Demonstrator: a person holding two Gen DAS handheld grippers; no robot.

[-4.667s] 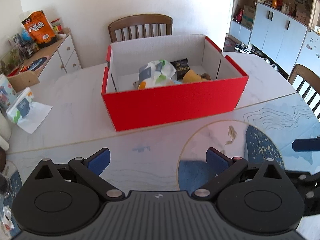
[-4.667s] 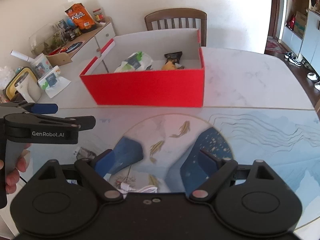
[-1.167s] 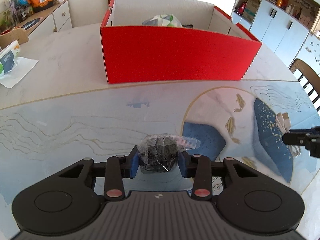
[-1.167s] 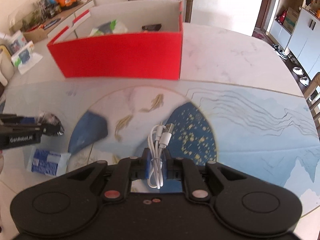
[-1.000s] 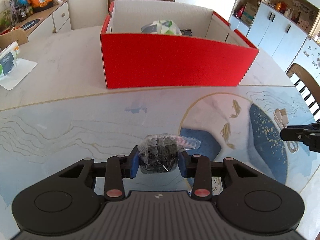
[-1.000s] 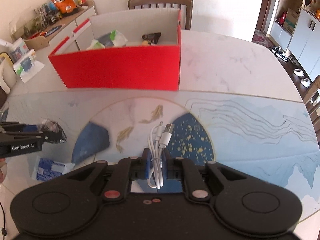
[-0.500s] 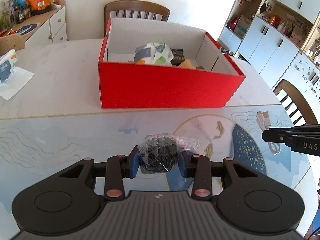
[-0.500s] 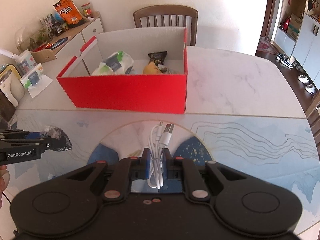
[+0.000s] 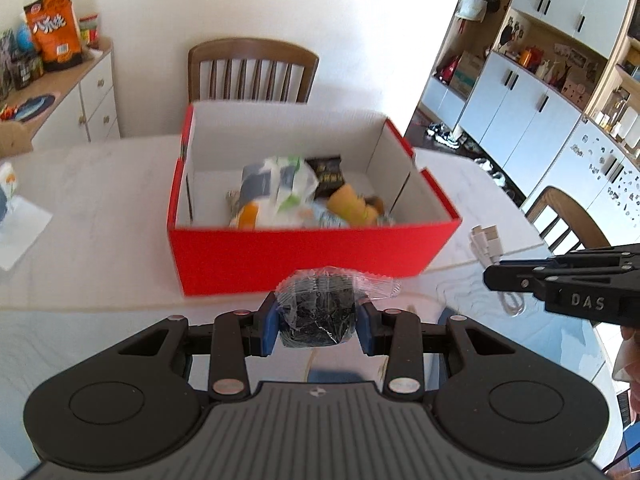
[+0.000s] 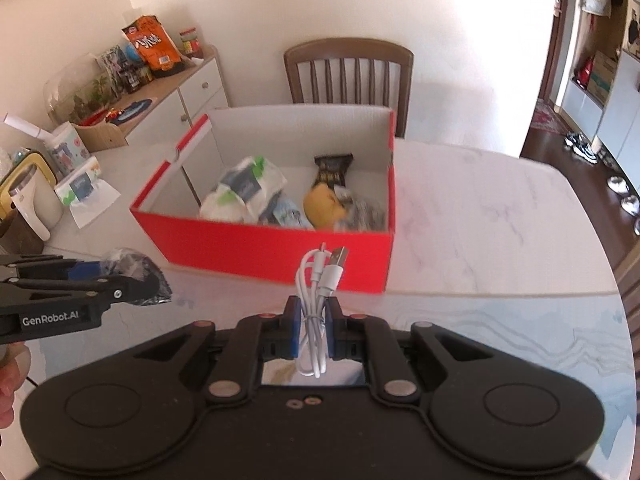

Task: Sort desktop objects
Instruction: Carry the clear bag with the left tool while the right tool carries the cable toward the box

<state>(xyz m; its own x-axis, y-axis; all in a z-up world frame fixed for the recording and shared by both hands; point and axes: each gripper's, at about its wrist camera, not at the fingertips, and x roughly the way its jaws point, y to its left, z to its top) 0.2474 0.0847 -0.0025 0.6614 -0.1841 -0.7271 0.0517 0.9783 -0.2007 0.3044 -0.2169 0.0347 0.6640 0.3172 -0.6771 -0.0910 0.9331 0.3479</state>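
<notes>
My left gripper (image 9: 318, 318) is shut on a dark snack in clear wrapping (image 9: 316, 314), held above the table in front of the red box (image 9: 312, 250). My right gripper (image 10: 312, 320) is shut on a coiled white USB cable (image 10: 316, 300), also raised before the red box (image 10: 272, 250). The box is open and holds a white-green packet (image 10: 244, 190), a dark wrapper (image 10: 332, 170), a yellow object (image 10: 324, 202) and other items. The right gripper with the cable (image 9: 492, 248) shows at the right of the left wrist view. The left gripper with the snack (image 10: 136, 276) shows at the left of the right wrist view.
A wooden chair (image 10: 348, 76) stands behind the box. A white sideboard (image 10: 176, 100) with snacks and jars is at the far left. A tissue packet on a napkin (image 10: 82, 190) and a kettle (image 10: 24, 204) sit on the table's left side. Cabinets (image 9: 540, 108) and another chair (image 9: 568, 220) are at the right.
Both grippers have risen and moved toward the red box with their objects held; the box's inside now shows more fully. Several seconds ago both grippers were open and empty.
</notes>
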